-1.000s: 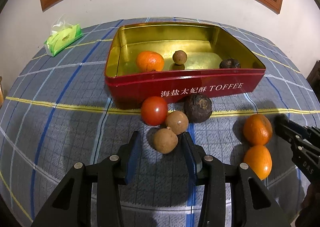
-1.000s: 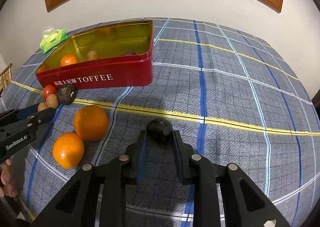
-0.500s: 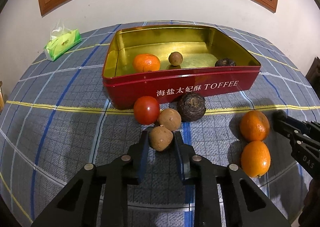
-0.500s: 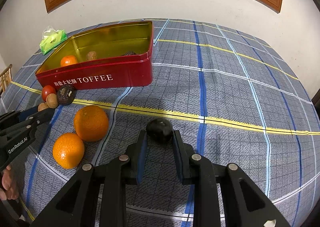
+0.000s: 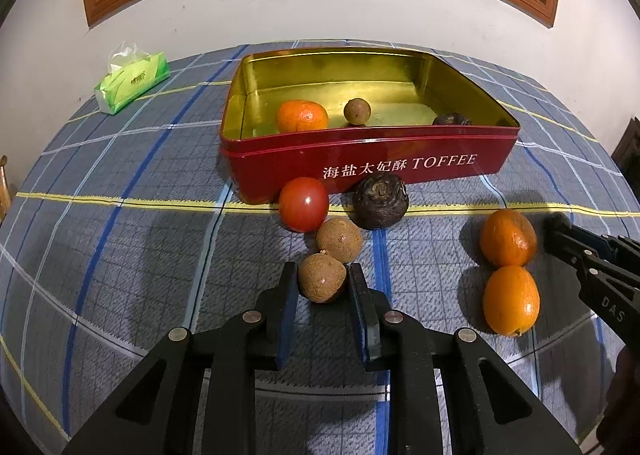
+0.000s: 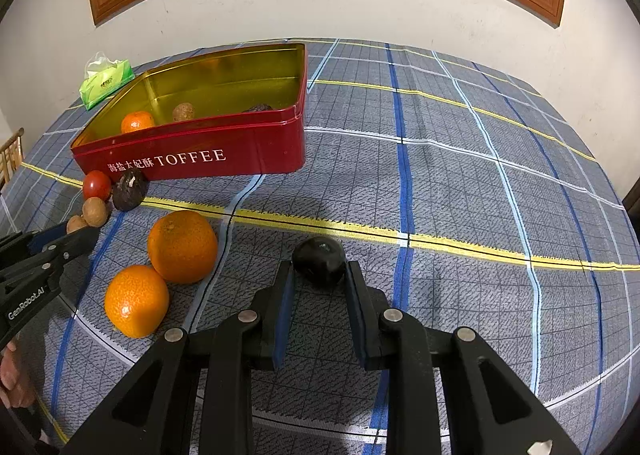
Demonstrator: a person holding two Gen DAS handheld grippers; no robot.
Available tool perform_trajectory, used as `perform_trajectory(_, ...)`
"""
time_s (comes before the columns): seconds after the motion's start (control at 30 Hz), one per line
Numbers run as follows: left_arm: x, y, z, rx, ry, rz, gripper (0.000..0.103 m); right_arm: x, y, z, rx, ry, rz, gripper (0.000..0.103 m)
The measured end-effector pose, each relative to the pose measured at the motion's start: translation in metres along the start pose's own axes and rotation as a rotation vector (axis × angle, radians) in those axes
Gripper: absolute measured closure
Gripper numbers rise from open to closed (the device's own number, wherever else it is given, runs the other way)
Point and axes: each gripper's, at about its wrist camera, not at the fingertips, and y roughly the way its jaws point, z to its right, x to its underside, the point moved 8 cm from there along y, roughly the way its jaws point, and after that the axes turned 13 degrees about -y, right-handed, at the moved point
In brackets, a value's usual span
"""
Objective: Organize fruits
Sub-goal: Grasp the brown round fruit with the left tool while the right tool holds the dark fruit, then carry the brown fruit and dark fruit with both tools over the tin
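Since a second ago the left gripper [image 5: 322,282] has closed onto the near brown fruit [image 5: 321,278] on the bench, near the red tin [image 5: 360,171]. Right gripper [image 6: 320,270] clamps the dark fruit [image 6: 319,259]. Lift each straight up, clearing the neighbouring fruit, before carrying to the tin.

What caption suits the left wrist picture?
Left gripper closed on a brown longan before the red toffee tin.

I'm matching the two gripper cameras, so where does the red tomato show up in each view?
Left wrist view: tomato near centre, just in front of the red toffee tin.
Right wrist view: tomato at far left, by the tin's near-left corner.
Shared landmark: the tin's white TOFFEE lettering.
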Motion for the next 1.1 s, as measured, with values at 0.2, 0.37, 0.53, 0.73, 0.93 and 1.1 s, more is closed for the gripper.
perform_trajectory(0.2,0.0,-0.003,-0.003,-0.008,-0.005,0.004,0.078,0.0,0.0,0.0,0.001,-0.001,0.0,0.079)
perform_trajectory(0.37,0.001,-0.006,-0.003,-0.008,-0.008,0.007,0.078,-0.001,0.001,0.001,0.003,-0.008,-0.003,0.079)
perform_trajectory(0.53,0.0,-0.008,-0.004,-0.003,-0.012,0.009,0.078,-0.001,0.0,0.0,0.001,-0.007,-0.004,0.079)
perform_trajectory(0.73,-0.002,-0.009,-0.004,0.0,-0.013,0.013,0.078,0.0,-0.001,0.0,-0.003,-0.007,-0.008,0.079)
perform_trajectory(0.93,-0.003,-0.009,-0.004,0.001,-0.006,0.014,0.078,0.004,-0.004,-0.005,-0.018,0.001,-0.011,0.08)
perform_trajectory(1.1,-0.005,-0.01,-0.002,0.004,-0.004,0.019,0.078,0.003,-0.01,-0.008,-0.021,-0.004,-0.005,0.08)
